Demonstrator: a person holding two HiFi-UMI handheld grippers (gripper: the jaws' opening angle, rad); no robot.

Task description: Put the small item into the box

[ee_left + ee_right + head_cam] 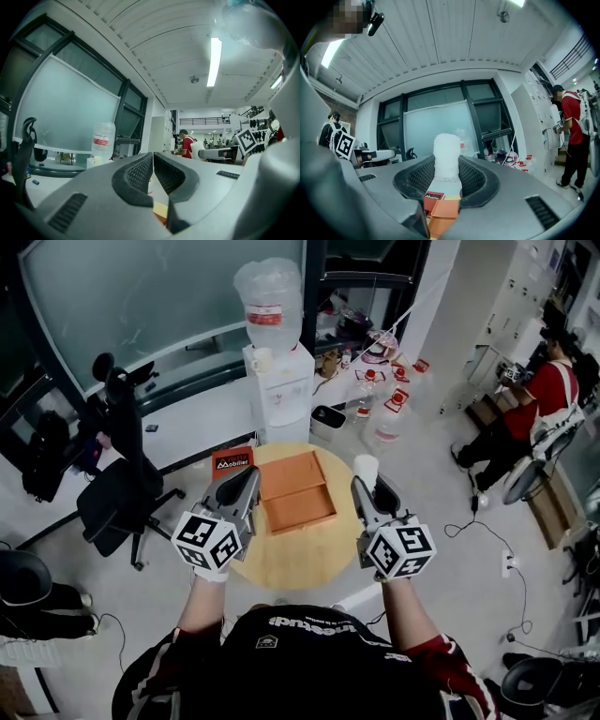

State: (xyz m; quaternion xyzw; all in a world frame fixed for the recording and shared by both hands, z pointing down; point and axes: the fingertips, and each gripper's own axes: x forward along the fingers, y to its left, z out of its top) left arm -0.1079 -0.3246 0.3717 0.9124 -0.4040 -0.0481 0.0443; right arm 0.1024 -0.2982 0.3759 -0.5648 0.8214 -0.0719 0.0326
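Bright open-plan office seen from above, with a round wooden table point(291, 563) at its centre. An open orange box point(295, 491) lies on that table, its two shallow halves side by side and showing nothing inside. Everything else is placed from this box.

Just left of the box's far corner lies a red booklet point(232, 461) with white lettering. Beyond the box stands a white water dispenser point(278, 385) with a large clear bottle on top. Well to the left of the box is a black office chair point(117, 495). Far to the right of the box a person in a red shirt point(536, 397) bends over a workstation.

The left gripper point(249, 480) hangs over the table just beside the box's left edge. Its own view shows the jaw tips brought together with nothing between them.

The right gripper point(362, 486) hangs just beside the box's right edge. Its jaws are closed on the small white item point(446, 154), a stubby cylinder with a rough, foam-like surface that stands upright and pokes out above the pads. The item is outside the box, just to its right
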